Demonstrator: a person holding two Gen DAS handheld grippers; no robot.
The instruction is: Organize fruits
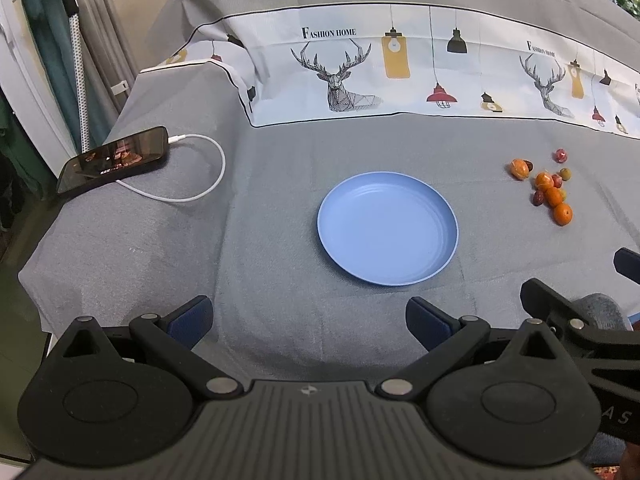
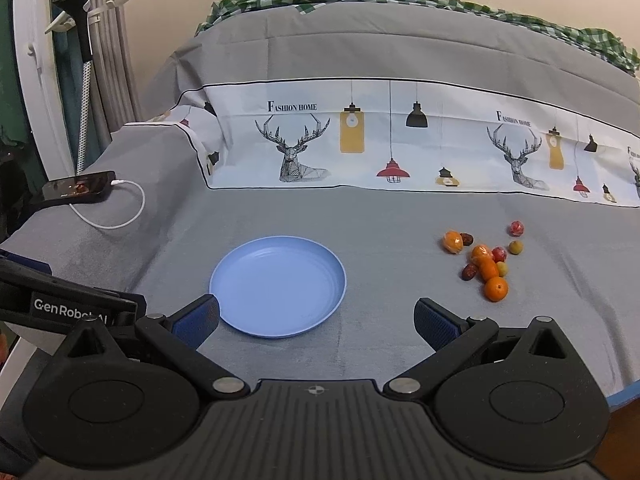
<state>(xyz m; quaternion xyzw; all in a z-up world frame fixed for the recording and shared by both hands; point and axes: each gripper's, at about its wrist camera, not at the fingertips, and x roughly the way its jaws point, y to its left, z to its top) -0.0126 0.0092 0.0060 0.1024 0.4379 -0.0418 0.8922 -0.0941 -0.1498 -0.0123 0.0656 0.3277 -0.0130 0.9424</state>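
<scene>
Fruits, a loose cluster of small round orange citrus, dark red dates and a few pale green and red berries-sized pieces (image 2: 486, 260), lie on the grey cloth-covered bed (image 2: 380, 344), toward its right side and well apart from the empty round blue plastic plate (image 2: 280, 286) at the middle. Nearest the camera, the right gripper (image 2: 316, 320) hangs low over the front edge with its blue-padded fingers spread wide and nothing between them; the left gripper (image 1: 308, 320) is likewise released and empty, just beside it. From the right gripper the plate sits ahead and slightly left, the fruit ahead and to the right, so the right hand looks the nearer one for a first pick. The cluster runs roughly front to back, with a single orange citrus (image 2: 496, 289) at its near end. Farther off, a black phone on a white cable (image 2: 80, 190) rests by the left edge.
</scene>
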